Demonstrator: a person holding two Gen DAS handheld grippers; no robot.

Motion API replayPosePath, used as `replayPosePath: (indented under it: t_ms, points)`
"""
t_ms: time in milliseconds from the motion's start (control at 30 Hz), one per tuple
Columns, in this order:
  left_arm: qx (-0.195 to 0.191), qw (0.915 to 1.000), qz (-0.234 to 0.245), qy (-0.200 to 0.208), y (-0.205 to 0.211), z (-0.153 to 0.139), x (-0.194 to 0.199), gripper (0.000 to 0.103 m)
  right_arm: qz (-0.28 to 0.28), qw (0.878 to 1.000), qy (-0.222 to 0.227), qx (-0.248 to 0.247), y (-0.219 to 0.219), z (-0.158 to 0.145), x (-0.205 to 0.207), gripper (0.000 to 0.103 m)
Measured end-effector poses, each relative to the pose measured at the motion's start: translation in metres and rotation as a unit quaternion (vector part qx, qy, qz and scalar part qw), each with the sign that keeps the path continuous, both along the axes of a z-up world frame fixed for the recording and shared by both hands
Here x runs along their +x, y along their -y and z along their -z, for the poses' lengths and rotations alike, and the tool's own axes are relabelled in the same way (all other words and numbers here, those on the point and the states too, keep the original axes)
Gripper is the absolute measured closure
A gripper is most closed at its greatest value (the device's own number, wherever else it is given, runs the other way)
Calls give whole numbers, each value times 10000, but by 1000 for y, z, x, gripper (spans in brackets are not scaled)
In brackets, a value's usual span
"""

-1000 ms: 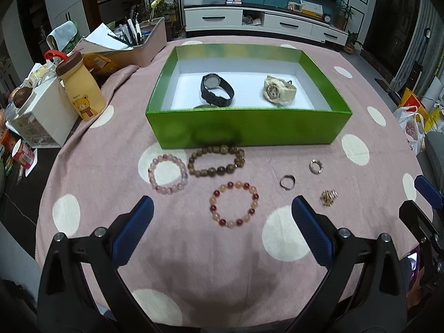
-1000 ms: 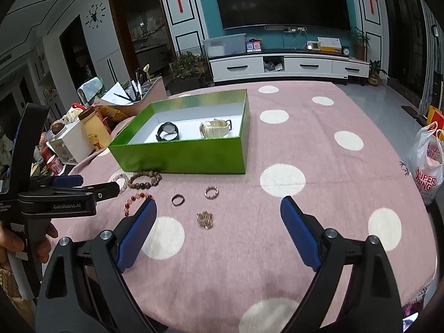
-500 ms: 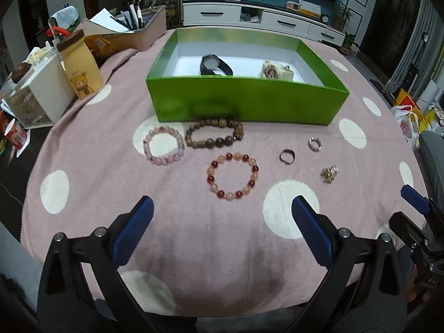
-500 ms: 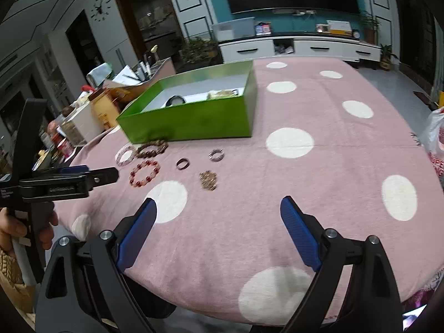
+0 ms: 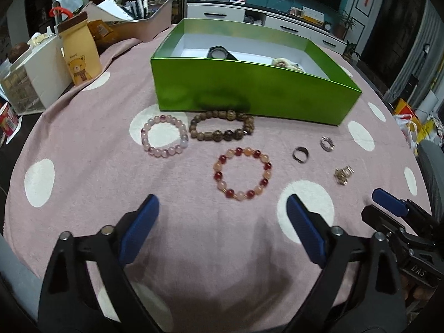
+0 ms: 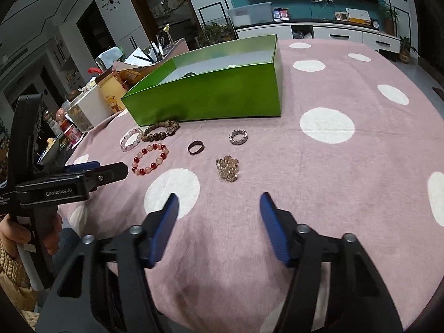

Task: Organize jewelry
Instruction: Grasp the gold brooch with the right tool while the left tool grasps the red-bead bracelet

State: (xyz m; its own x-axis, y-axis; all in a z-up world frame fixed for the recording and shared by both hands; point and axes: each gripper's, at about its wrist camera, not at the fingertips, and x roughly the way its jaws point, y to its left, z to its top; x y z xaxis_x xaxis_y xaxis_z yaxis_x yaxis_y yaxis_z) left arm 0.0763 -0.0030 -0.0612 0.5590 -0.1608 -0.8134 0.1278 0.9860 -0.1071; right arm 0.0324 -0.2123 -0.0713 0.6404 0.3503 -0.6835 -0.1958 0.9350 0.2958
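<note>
A green box [image 5: 249,91] holds a black watch [image 5: 219,53] and a cream watch [image 5: 285,63]. In front of it on the pink cloth lie a pink bead bracelet [image 5: 164,139], a brown bead bracelet [image 5: 221,126], a red and orange bead bracelet [image 5: 242,173], a dark ring [image 5: 300,155], a silver ring [image 5: 327,143] and a gold brooch [image 5: 343,174]. My left gripper [image 5: 222,216] is open and empty, short of the red bracelet. My right gripper [image 6: 219,211] is open and empty, just short of the brooch [image 6: 227,168].
The table has a pink cloth with white dots [image 6: 360,166]. At the left stand a bear bottle [image 5: 80,55], a white organiser [image 5: 33,80] and a pen holder box [image 5: 144,19]. The left gripper also shows in the right wrist view [image 6: 69,183].
Both grippers have dropped lower and come closer to the jewelry. The right gripper's jaws have narrowed a little. Nothing has been picked up.
</note>
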Motion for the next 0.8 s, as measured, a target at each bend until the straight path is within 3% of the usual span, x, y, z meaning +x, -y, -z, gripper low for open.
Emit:
replayPosePath:
  t_ms: [100,200,400,533,600,800]
  points:
    - [-38,9999,-127,-41,-4,4,11,27,-50,10000,82,-8,-3,-2,8,52]
    - [2,9998,-177,-44,-3,8,20,32,-73,9999,110,-69,-7,-2,16,58]
    - [152,9998,-79,-61,2,18,34,50,-39,9995,17,-299,-14,4,34,62]
    - [359,9993,30,84,7,20,35,58,-57,9990,-14,-440,-17,8,39,69]
    - [463,9987,111,160,10,20,34,66,-70,9985,-27,-534,-20,10,41,76]
    - [547,9973,408,276,20,21,28,89,-41,9981,-66,-618,-21,13,46,82]
